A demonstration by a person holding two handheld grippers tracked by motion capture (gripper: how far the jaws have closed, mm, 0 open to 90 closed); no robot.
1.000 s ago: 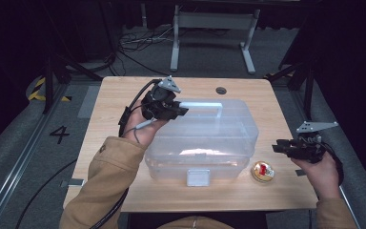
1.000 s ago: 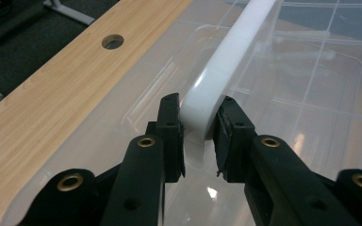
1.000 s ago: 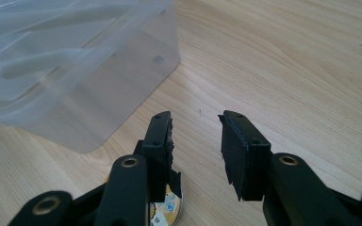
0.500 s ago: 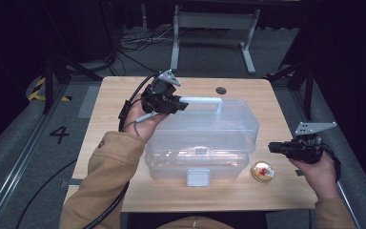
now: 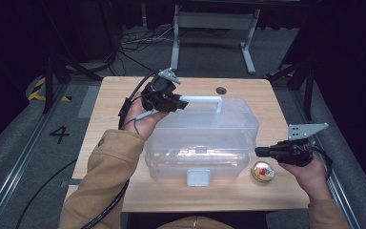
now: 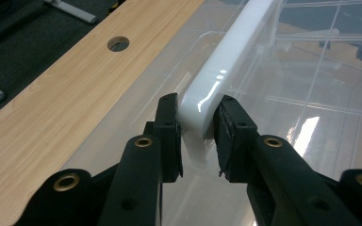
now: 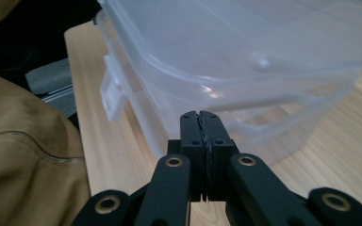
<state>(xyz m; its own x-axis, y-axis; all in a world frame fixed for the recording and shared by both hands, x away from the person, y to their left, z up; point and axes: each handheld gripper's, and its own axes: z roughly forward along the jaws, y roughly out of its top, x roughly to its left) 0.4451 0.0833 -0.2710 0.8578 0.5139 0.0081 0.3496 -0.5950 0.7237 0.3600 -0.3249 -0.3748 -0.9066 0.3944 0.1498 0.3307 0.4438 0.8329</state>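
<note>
One clear lidded plastic box (image 5: 205,138) sits mid-surface; the left gripper (image 6: 198,134) clamps its one white bar handle (image 6: 231,66) at eleven o'clock, the right gripper (image 7: 201,123), fingers pressed together, at four o'clock beside one round gold tin (image 5: 263,171).

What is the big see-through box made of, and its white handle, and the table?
The clear storage box looks like thin glossy plastic: you see through it, and light glints off it. Its white bar handle seems to be solid shiny plastic, with bright reflections. The light brown table looks like wood or a wood-pattern laminate, judging by its grain lines.
</note>
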